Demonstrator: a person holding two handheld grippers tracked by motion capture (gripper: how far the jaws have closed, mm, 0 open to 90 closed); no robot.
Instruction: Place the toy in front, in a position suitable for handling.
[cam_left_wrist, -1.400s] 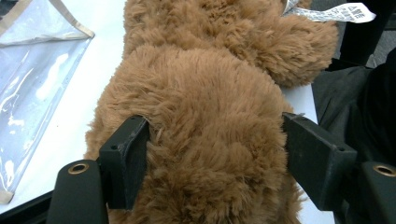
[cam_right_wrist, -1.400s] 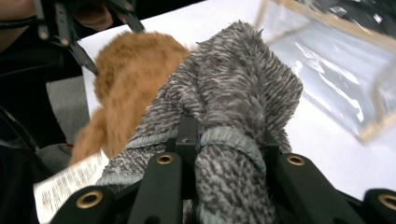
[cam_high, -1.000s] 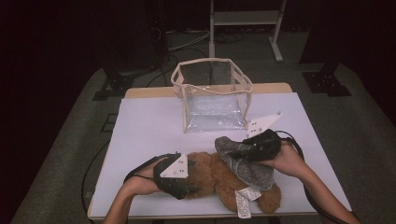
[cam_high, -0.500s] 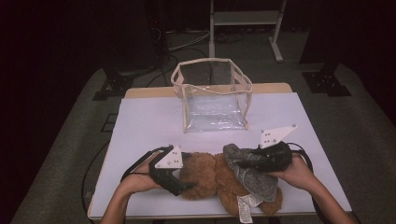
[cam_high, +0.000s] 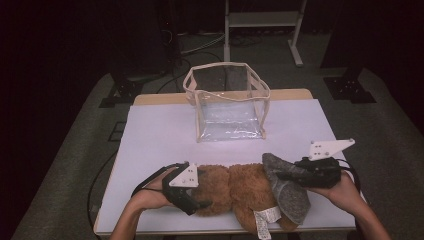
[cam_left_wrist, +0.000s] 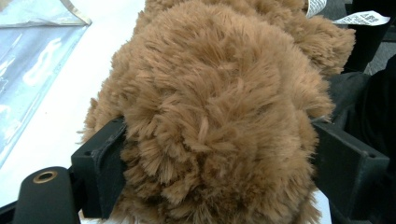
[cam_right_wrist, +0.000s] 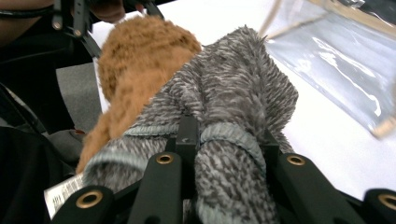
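1. Locating the work: the teddy bear (cam_high: 235, 192) lies on the bench (cam_high: 160, 135) on the person's side of the clear bag (cam_high: 200, 112), apart from it and close to the bench's near edge.
2. Long axis: the bear runs parallel to the front wall of the clear bag. One brown end lies toward the bag's left corner. The other end, with the white label (cam_high: 261, 222), lies toward the bag's right corner.
3. Garment: the grey knit garment (cam_high: 290, 192) covers the bear's end nearer the bag's right corner and drapes over the body there.
4. Right tool (cam_high: 282, 175): it is clenched on the garment's ribbed hem. In the right gripper view the knit bunches around the closed jaws. This tool sits past the bag's right corner, in line with the bear's long axis.
5. Left tool (cam_high: 200, 204): it sits below the bag's left corner, at the bear's opposite end.
   - Its jaws have just been opening and then easing inward a little.
   - The brown plush sits between them, and both pads bear on the fur, so it holds the bear in a wide, loose clasp.
6. Governing relation: the two tools face each other along the bear's axis. Judged from this, any garment travel runs along that axis, with the left tool as the anchor and the right tool, the nearer to the hem, doing the pulling.
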